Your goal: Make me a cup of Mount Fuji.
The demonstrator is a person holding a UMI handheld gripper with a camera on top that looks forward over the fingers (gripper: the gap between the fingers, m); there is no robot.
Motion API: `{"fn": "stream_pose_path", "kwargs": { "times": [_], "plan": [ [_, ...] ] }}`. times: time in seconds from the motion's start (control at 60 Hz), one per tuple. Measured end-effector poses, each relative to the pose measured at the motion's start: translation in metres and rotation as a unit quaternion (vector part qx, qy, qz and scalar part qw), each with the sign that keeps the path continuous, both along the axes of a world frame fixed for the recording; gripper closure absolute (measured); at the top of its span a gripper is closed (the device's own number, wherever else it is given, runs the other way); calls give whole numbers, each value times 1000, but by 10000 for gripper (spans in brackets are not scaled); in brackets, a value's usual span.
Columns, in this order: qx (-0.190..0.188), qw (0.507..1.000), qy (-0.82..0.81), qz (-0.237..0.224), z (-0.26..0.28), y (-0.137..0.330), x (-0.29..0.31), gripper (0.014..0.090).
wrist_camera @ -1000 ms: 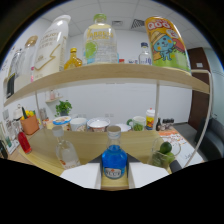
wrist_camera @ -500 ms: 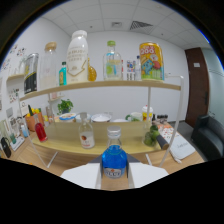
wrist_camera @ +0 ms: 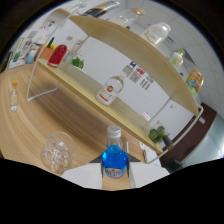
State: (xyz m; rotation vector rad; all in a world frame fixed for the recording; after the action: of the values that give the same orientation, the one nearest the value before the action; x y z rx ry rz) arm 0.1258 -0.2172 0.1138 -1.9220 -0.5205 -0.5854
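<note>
With the tool clamped on the blue bottle, the pour looks at hand: next, tip it steadily over the clear glass on the tabletop.

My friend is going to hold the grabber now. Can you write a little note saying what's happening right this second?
Gripper: shut on the blue bottle, tilted over the wooden counter.
Glass: on the counter, just beside the fingers; looks like ice inside, no blue in it.
Shelf: other bottles and jars, beyond the fingers.
Done: blue bottle picked up.
Left: probably pour the blue into the glass, then add the rest.
</note>
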Motion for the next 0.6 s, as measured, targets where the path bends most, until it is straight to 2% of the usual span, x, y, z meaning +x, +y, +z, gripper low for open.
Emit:
{"fn": "stream_pose_path", "kwargs": {
  "times": [0.1, 0.267, 0.333, 0.4, 0.6],
  "plan": [
    [-6, 985, -162, 52, 2, 10, 3, 694],
    [-18, 913, -380, 143, 2, 20, -11, 692],
    [-45, 870, -465, 159, -1, 19, -9, 692],
    [-54, 843, -508, 168, 0, 23, -8, 692],
    [-56, 789, -579, 196, 7, 27, -22, 691]
  ]
}}
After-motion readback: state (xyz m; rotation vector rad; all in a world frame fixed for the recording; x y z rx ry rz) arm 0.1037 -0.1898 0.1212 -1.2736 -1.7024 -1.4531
